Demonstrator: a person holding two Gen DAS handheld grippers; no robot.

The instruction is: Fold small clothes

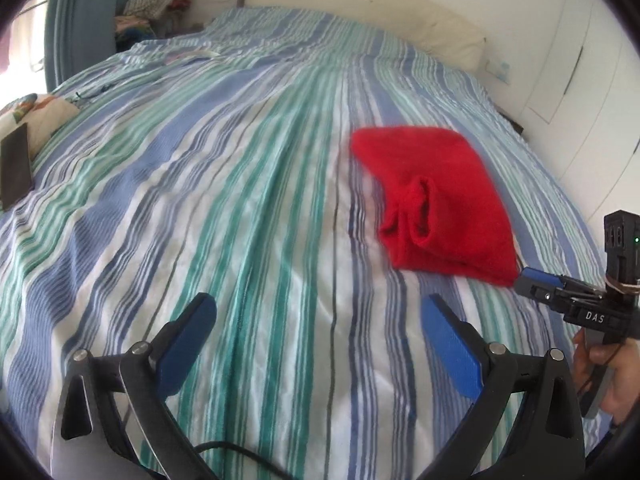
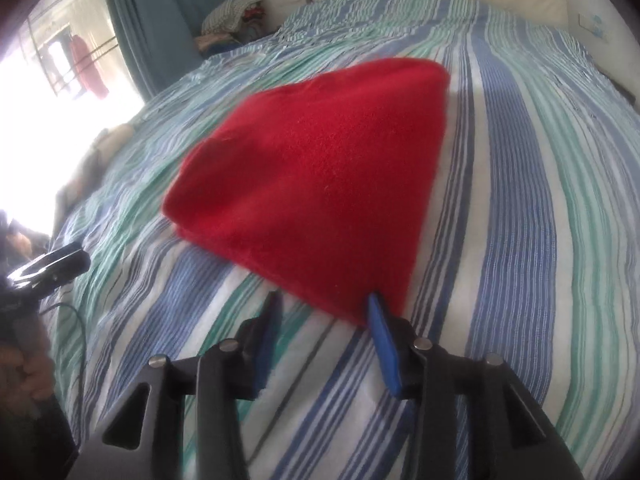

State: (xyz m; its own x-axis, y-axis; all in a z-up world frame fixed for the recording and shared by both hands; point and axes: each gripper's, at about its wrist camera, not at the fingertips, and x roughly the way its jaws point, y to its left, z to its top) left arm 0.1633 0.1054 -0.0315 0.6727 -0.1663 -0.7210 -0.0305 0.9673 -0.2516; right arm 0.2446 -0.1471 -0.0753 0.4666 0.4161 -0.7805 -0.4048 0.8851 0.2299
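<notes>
A red knitted garment (image 1: 432,200) lies folded into a thick pad on the striped bedspread (image 1: 224,200); a rolled sleeve opening shows on its near side. It fills the middle of the right wrist view (image 2: 320,176). My left gripper (image 1: 318,304) is open and empty, above bare bedspread to the left of the garment. My right gripper (image 2: 326,300) is open at the garment's near corner, its right finger touching the edge; nothing is clamped. It also shows in the left wrist view (image 1: 538,280) at the garment's right corner.
A patterned pillow with a dark flat object (image 1: 16,168) lies at the bed's left edge. A pile of clothes (image 1: 160,0) sits at the far left corner. A cream headboard (image 1: 360,8), white wardrobe (image 1: 580,80) and blue curtain (image 2: 168,20) surround the bed.
</notes>
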